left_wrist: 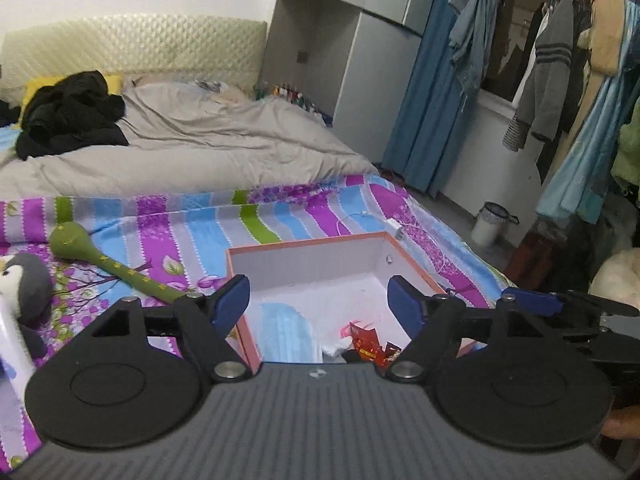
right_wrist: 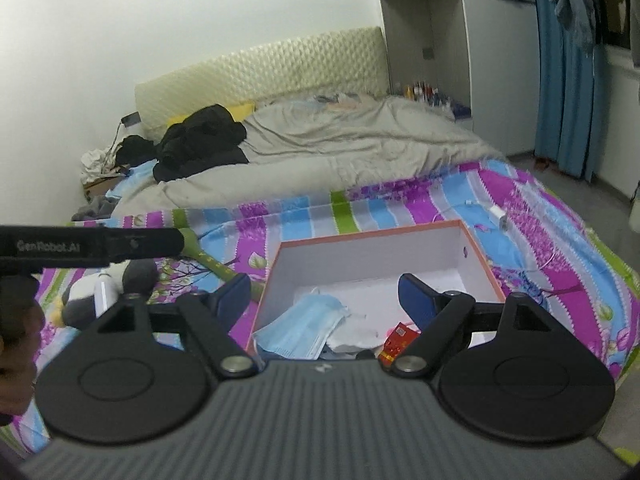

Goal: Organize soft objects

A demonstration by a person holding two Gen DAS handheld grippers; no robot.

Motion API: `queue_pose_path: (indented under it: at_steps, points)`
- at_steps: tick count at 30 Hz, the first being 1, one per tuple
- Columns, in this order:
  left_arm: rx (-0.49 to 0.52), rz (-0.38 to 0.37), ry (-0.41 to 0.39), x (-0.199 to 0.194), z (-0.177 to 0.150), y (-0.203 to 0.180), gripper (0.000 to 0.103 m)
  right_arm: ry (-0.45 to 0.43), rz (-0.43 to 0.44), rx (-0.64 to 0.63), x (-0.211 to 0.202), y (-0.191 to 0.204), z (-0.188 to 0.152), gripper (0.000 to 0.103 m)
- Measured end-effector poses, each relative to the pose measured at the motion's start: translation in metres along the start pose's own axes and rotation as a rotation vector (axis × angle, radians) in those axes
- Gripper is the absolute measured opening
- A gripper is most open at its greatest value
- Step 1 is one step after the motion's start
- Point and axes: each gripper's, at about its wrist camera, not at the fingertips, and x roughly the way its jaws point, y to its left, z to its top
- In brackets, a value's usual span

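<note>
Between the spread blue pads of the left tool (left_wrist: 318,300) nothing is held; its jaws stand wide apart over the near end of an open box (left_wrist: 304,254). The right tool (right_wrist: 324,298) is likewise wide open and empty, hanging above the same box (right_wrist: 372,248) from the other side.

Inside the box, below both tools, lie a blue face mask (right_wrist: 300,328), some white paper (right_wrist: 356,338) and a red packet (right_wrist: 398,340), all at the near end; the far end is bare. The mask's long side runs slantwise, from the near left corner up toward the middle.

Left of the box, on the striped bedsheet (left_wrist: 280,208), a green plush stick (left_wrist: 108,262) lies with its round head toward the far left and its thin handle pointing at the left tool's left finger. Further left sits a grey and white penguin toy (left_wrist: 26,284). Beyond them are a grey quilt (left_wrist: 208,136) and black clothes (left_wrist: 68,114).
</note>
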Motion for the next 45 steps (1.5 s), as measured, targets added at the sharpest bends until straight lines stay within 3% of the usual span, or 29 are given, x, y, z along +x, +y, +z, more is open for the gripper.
queue_pose_path:
  at_steps: [4, 7, 16, 35, 45]
  points:
    - [-0.027, -0.006, -0.021, -0.027, -0.017, 0.003, 0.080, -0.022, 0.022, 0.001, -0.016, 0.013, -0.014, 0.083]
    - [-0.029, -0.006, -0.037, -0.043, -0.031, 0.004, 0.086, -0.025, 0.033, 0.012, -0.025, 0.020, -0.027, 0.083]
    - [-0.019, 0.027, -0.035, -0.063, -0.061, 0.001, 0.086, -0.004, 0.003, 0.038, -0.037, 0.024, -0.065, 0.083]
    - [-0.026, 0.084, 0.021, -0.041, -0.093, 0.013, 0.087, 0.014, -0.065, 0.049, -0.024, 0.025, -0.089, 0.083]
    - [-0.012, 0.082, 0.036, -0.032, -0.094, 0.013, 0.102, -0.008, -0.114, 0.064, -0.024, 0.021, -0.091, 0.087]
